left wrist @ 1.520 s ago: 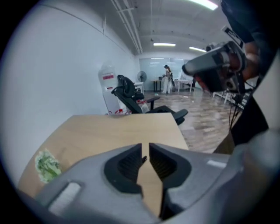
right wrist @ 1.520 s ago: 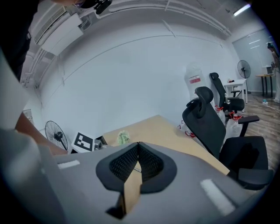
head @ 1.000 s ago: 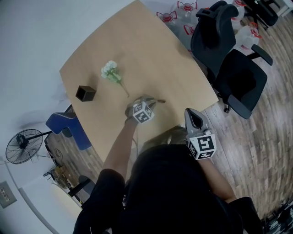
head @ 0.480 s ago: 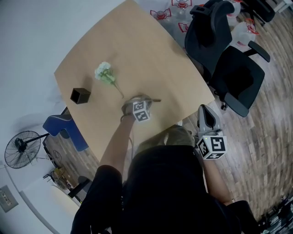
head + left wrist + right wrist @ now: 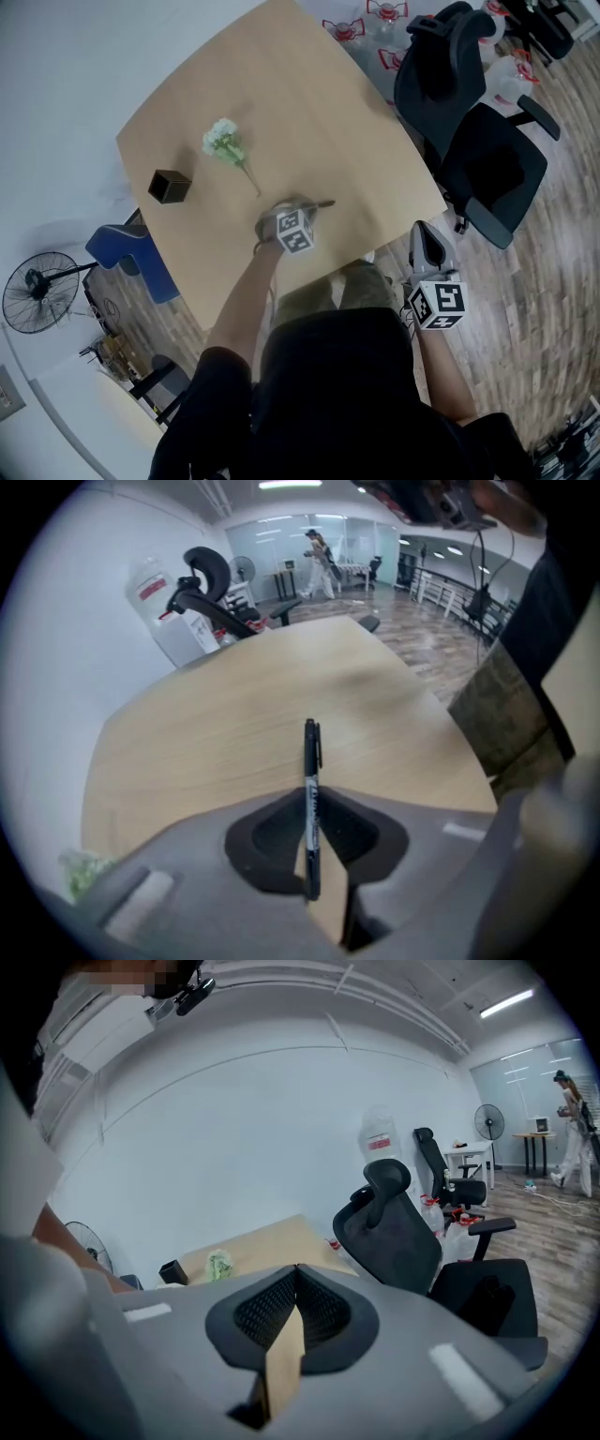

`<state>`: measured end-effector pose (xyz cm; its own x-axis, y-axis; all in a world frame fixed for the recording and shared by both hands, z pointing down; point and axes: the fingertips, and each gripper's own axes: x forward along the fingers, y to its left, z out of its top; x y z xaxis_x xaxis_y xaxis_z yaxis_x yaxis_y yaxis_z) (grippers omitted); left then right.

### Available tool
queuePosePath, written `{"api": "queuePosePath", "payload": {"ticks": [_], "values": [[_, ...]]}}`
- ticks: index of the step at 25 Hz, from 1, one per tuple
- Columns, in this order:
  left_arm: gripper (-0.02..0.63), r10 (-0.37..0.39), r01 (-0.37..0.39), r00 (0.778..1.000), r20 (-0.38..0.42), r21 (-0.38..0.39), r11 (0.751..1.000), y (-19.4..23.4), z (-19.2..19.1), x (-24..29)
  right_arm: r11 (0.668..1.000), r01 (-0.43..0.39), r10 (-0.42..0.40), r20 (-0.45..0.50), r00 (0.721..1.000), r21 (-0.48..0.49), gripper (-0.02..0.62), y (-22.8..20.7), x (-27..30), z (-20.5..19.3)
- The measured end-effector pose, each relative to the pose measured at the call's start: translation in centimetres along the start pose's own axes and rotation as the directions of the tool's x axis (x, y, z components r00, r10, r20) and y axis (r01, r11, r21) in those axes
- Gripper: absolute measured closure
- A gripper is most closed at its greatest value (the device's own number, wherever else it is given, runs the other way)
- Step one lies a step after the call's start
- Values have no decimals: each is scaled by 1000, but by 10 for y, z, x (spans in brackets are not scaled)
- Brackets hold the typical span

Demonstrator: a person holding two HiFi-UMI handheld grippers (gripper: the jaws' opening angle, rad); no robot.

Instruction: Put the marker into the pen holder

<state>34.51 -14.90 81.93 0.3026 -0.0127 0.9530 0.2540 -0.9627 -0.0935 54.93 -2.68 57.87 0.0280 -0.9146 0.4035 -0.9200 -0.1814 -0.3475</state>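
At centre of the head view, your left claw [image 5: 307,206] points steeply down at the worktop [image 5: 281,84]. Its jaws have just been closing and pinch the marker [image 5: 310,752] near the worktop's lower edge. Your right claw [image 5: 296,1274] is clenched on nothing, off the worktop's right edge. At upper left, the pen holder [image 5: 171,186] stands near a flower [image 5: 225,142], well apart from the marker.

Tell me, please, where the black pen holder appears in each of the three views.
Head view: the pen holder stands at the left, near the left corner of the table.
Left gripper view: not in it.
Right gripper view: the pen holder is small, left of centre.
Shared landmark: the white flower beside it.
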Motion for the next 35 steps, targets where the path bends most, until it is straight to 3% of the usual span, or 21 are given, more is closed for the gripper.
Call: {"api": "queuePosePath", "payload": {"ticks": [3,5,9,11,14,17,23,26,30,35], "values": [[560,67,-49,990,123,-146,988,-1,3,-32,999,-23,23,-8,1000,-30,595,19,-3,-1],[560,131,-80,973,191,-254,964,4,2,-54,997,-44,44,-6,999,-58,595,30,0,3],[560,265,-96,917,298,-481,872,11,-21,-107,993,-92,91,-17,996,-76,595,67,11,2],[560,351,-88,870,347,-590,803,12,-37,-143,990,-119,118,-26,993,-81,595,91,17,-3],[560,486,-66,778,398,-718,693,7,-71,-199,982,-146,143,-39,989,-117,595,136,26,-11],[560,603,-75,684,410,-783,617,-2,-118,-250,978,-150,146,-40,988,-148,595,184,37,-15],[560,717,-118,529,454,-797,592,-34,-201,-354,967,-178,174,-37,984,-181,595,298,54,-27],[560,755,-138,475,452,-810,571,-56,-252,-394,955,-206,199,-55,978,-215,595,371,63,-44],[560,785,-114,435,440,-839,533,-84,-334,-425,921,-286,267,-107,958,-263,595,486,68,-86],[560,782,-78,441,440,-849,522,-108,-427,-436,882,-366,321,-192,928,-296,595,605,65,-146]]}}
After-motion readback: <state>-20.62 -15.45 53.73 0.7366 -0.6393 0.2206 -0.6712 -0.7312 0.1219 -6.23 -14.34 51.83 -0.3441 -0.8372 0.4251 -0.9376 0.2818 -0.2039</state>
